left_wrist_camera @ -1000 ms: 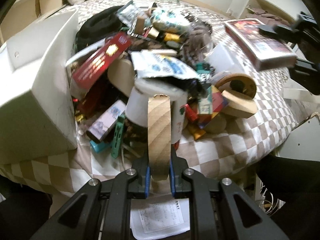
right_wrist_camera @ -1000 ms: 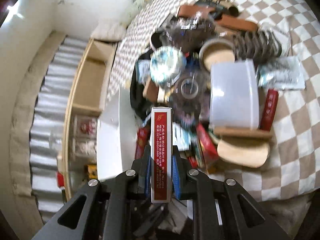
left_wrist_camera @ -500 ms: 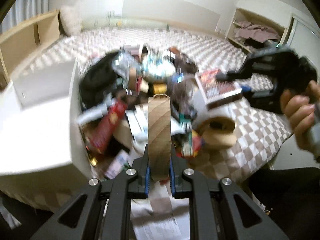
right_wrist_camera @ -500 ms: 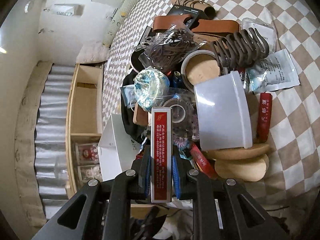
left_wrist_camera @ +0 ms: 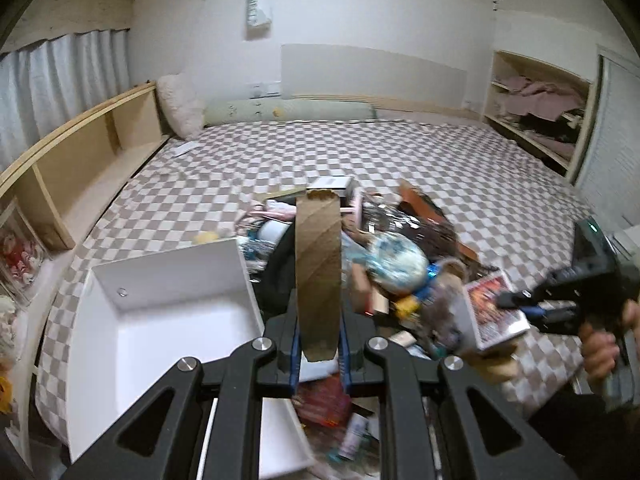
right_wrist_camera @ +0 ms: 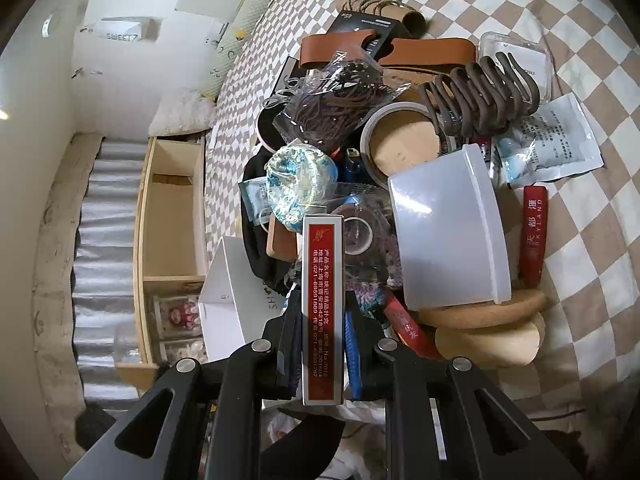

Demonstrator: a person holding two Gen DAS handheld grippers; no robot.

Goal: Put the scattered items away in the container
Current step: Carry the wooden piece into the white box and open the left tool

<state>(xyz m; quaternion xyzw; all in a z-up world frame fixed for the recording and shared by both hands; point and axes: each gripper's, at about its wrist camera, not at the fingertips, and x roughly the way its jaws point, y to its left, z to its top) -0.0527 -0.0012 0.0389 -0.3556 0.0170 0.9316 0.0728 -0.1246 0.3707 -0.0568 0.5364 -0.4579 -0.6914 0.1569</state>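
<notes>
Left-wrist view showed the left tongs (left_wrist_camera: 319, 354) clenched on a cardboard tube (left_wrist_camera: 318, 276), which stood straight up out of the jaws. Just left of and below those tongs sat the white box (left_wrist_camera: 132, 344), its mouth open, with only a small round thing on its back wall showing inside. To their right and ahead lay the heap (left_wrist_camera: 396, 268) on the checked bedcover (left_wrist_camera: 224, 184), touching the box's right wall; the heap was blurred there, so few pieces could be told apart. Further right, a hand (left_wrist_camera: 600, 350) held the right tongs (left_wrist_camera: 516, 306), which gripped a red carton (left_wrist_camera: 494, 312) above the heap's right edge.

Right-wrist view showed the right tongs (right_wrist_camera: 322, 334) clamped on the same red carton (right_wrist_camera: 323, 308), seen edge-on with printed text running along it. Just left of those tongs was a corner of the white box (right_wrist_camera: 228, 300). Right of them lay two cork discs (right_wrist_camera: 488, 322), with a translucent tub (right_wrist_camera: 448, 236) beyond. Straight ahead sat a tape roll (right_wrist_camera: 358, 236) and a blue-patterned ball (right_wrist_camera: 300, 182). Further on were a bag of dark cord (right_wrist_camera: 340, 108), a brown claw clip (right_wrist_camera: 480, 96) and a brown strap (right_wrist_camera: 400, 54).
</notes>
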